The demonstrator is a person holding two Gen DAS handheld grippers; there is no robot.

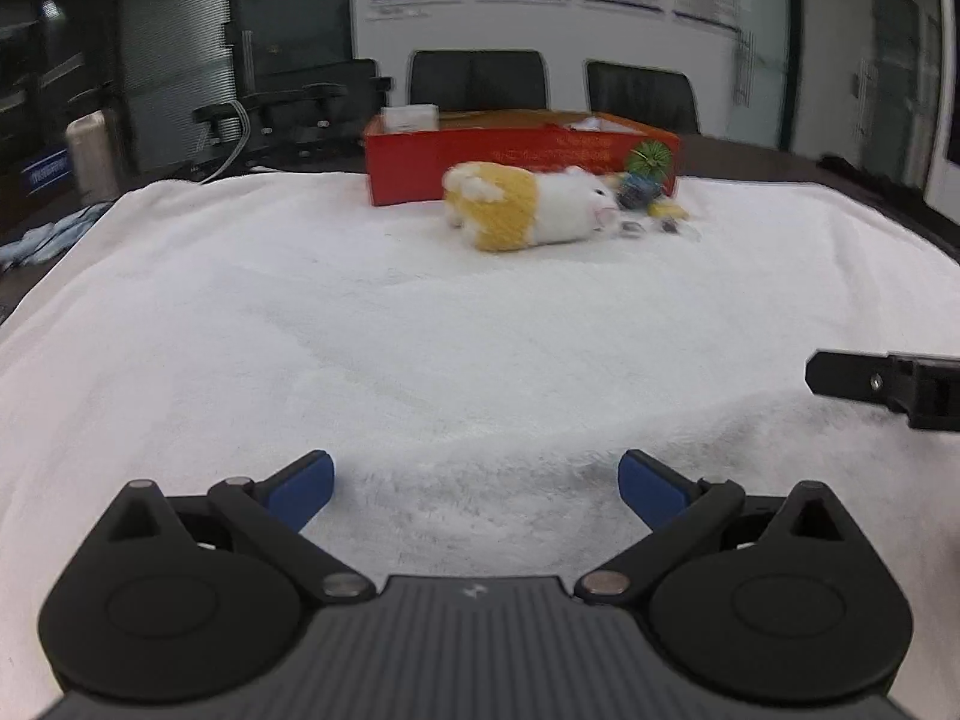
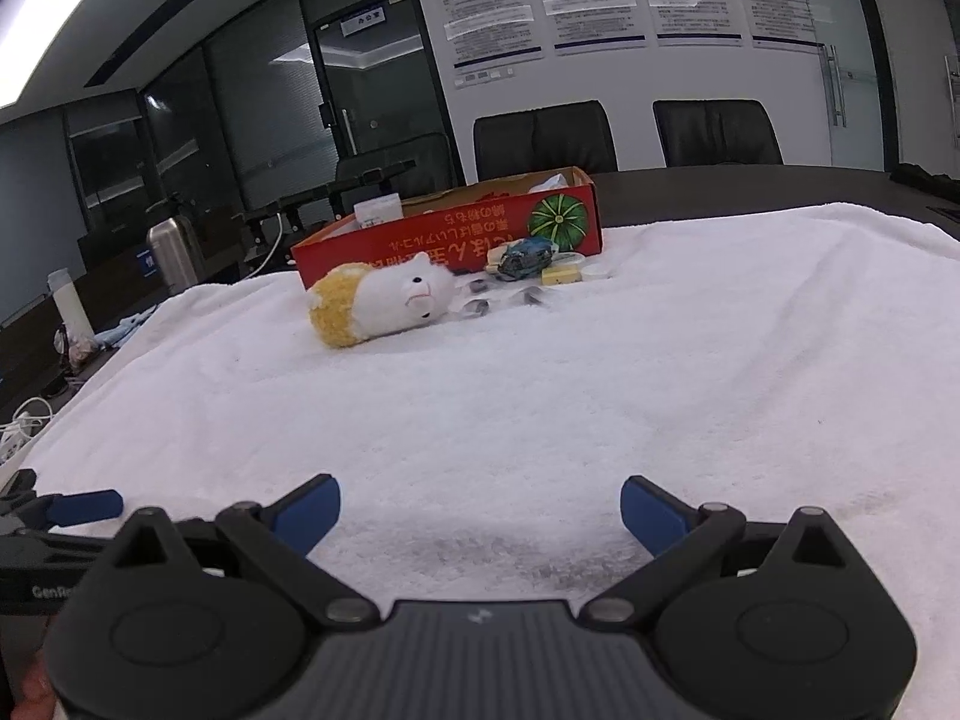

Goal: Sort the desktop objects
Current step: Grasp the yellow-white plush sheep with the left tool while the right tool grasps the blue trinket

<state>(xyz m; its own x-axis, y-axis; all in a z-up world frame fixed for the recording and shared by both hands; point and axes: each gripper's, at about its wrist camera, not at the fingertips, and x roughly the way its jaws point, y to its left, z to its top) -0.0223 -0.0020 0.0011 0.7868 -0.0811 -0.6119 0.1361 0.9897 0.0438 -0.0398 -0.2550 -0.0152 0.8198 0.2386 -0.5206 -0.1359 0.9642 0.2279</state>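
Observation:
A white and yellow plush animal (image 1: 528, 207) (image 2: 384, 299) lies on its side on the white towel (image 1: 420, 348) (image 2: 660, 372), far ahead of both grippers. Behind it stands an open red cardboard box (image 1: 480, 165) (image 2: 432, 237). Small items lie in a cluster to the plush's right: a blue-green wrapped lump (image 2: 525, 258), a yellow piece (image 2: 561, 275) and some clear-wrapped bits (image 2: 531, 297). My left gripper (image 1: 477, 489) is open and holds nothing, low over the near towel. My right gripper (image 2: 480, 516) is open too and holds nothing.
Black office chairs (image 2: 543, 138) stand behind the dark table. A steel flask (image 2: 174, 255) and cables (image 2: 24, 420) sit off the towel's left edge. The right gripper's finger (image 1: 870, 381) juts in at the left view's right edge. The towel between grippers and plush is bare.

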